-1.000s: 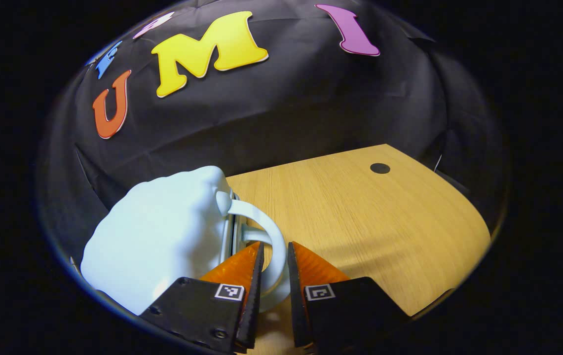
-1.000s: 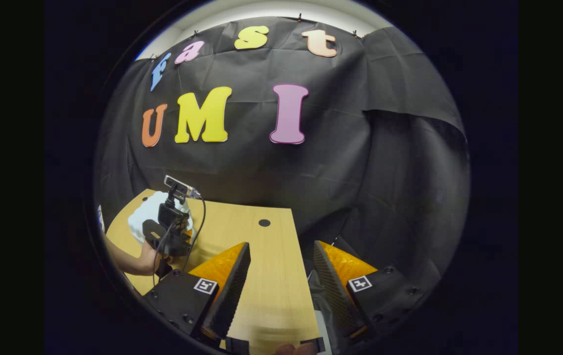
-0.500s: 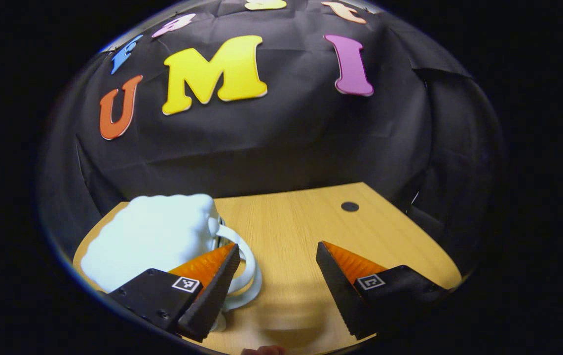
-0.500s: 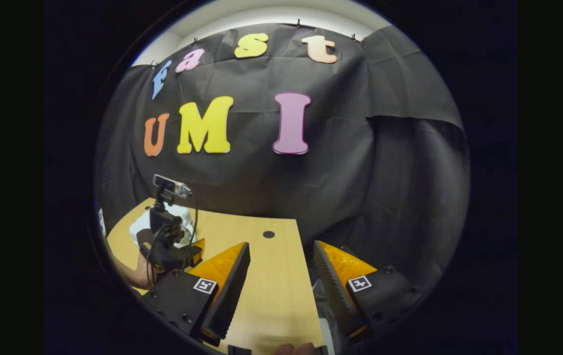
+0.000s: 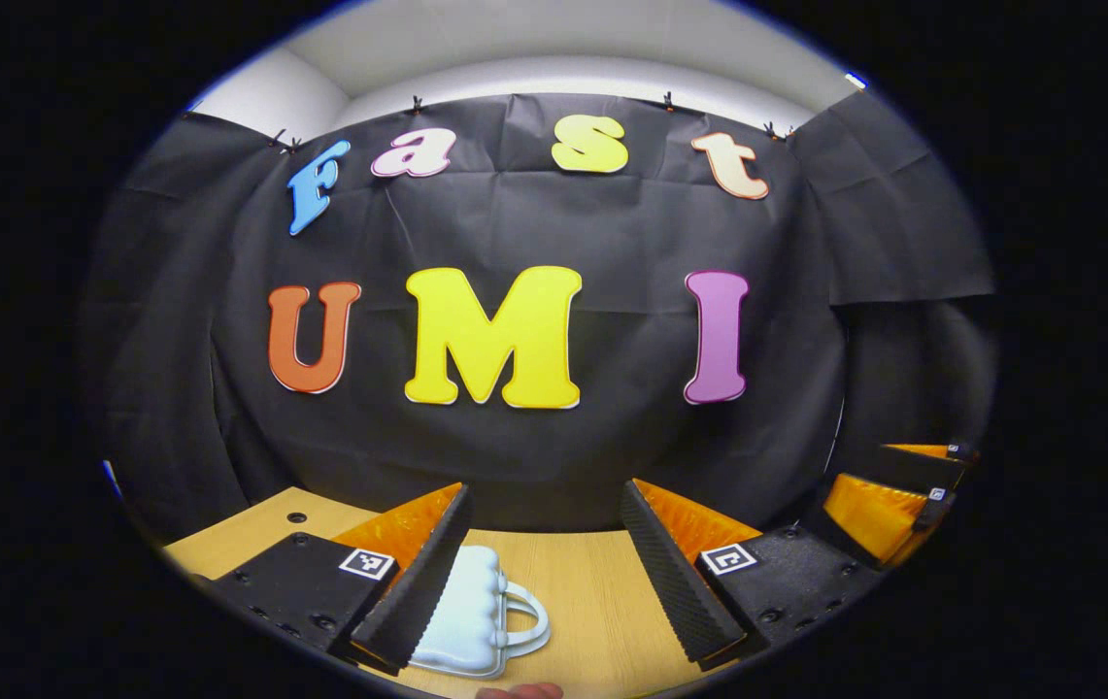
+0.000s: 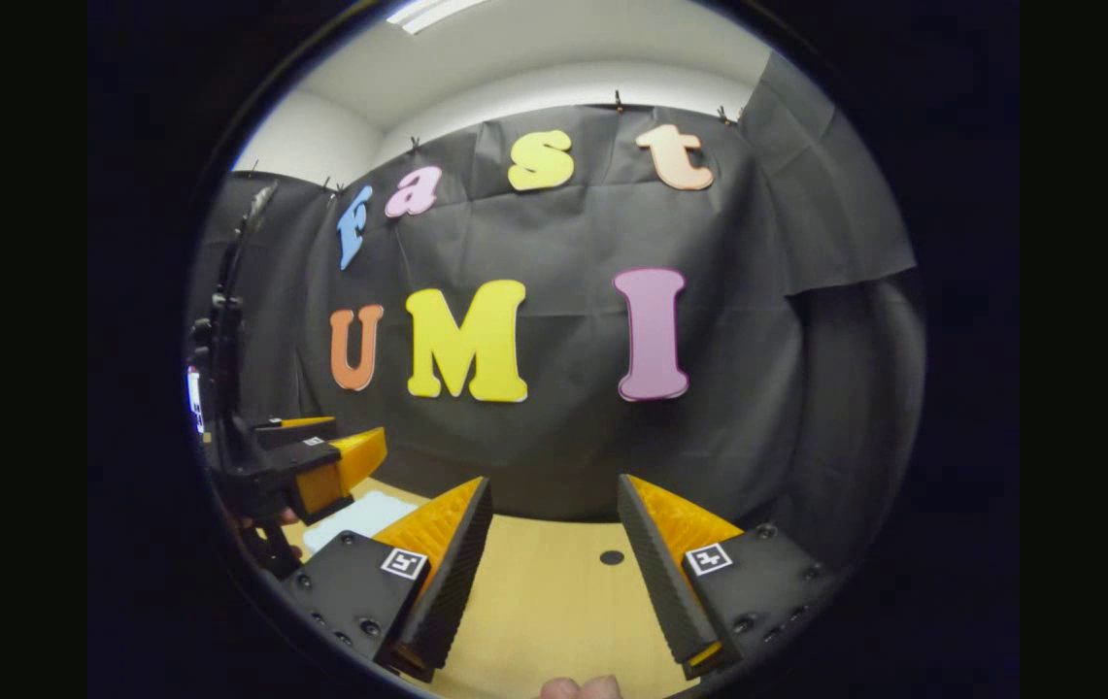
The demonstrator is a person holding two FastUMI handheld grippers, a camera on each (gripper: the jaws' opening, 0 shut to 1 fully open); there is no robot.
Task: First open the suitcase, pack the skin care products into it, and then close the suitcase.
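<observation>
With both the left gripper (image 5: 544,544) and right gripper (image 6: 554,539) held agape and empty above the table (image 6: 544,602), the closed suitcase (image 5: 476,612) may be left unlatched if no check is made.

A black cloth (image 5: 534,456) hangs across the back of the booth. Above it are a white wall (image 6: 554,83) and ceiling, with what may be a lamp (image 6: 427,10). Below stands a wooden table (image 6: 544,602) with a small dark hole (image 6: 612,557).
</observation>
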